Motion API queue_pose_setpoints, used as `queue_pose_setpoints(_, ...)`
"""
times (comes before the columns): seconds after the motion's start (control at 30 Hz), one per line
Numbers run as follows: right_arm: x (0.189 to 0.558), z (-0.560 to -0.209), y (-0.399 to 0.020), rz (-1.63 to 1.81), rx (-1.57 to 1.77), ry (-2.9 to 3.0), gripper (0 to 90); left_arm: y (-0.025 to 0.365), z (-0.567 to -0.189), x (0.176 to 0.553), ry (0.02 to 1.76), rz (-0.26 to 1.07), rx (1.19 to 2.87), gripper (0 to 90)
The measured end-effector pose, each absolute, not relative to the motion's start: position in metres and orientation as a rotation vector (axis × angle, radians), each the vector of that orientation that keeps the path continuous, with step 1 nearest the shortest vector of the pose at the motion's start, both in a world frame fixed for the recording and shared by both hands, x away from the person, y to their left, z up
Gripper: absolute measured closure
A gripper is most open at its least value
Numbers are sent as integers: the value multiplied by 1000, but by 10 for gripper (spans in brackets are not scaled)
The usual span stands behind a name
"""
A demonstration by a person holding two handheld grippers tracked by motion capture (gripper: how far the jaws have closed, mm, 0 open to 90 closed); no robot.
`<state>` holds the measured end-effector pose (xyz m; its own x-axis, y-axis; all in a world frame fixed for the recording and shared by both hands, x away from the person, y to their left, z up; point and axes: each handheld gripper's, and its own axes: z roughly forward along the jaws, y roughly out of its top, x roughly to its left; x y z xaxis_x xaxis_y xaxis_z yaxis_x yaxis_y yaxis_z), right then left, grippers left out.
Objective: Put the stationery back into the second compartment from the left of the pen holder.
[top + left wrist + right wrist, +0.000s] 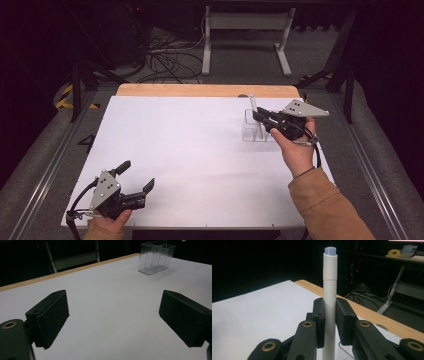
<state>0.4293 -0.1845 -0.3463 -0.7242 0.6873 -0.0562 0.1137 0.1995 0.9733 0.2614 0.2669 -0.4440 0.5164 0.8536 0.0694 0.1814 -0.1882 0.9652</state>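
Gripping a white marker (329,302) upright, the right gripper (330,315) should lower it straight into the clear holder (252,131); the left gripper (136,176) rests, jaws released.

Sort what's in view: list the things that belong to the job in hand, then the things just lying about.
In the job:
- white marker, clamped upright in the right tongs
- clear plastic holder
- white table top

Lying about:
- left tongs, open and idle
- cables on the floor
- white desk frame

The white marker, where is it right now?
The white marker stands upright, clamped in the right gripper, over the clear box at the table's far right.
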Motion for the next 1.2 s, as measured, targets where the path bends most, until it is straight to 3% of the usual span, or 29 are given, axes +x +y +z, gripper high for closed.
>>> queue_pose_setpoints(1.2, 484, -370, -198, 1405, 804, 1839, 791, 267, -444, 262, 891, 772, 1681, 100)
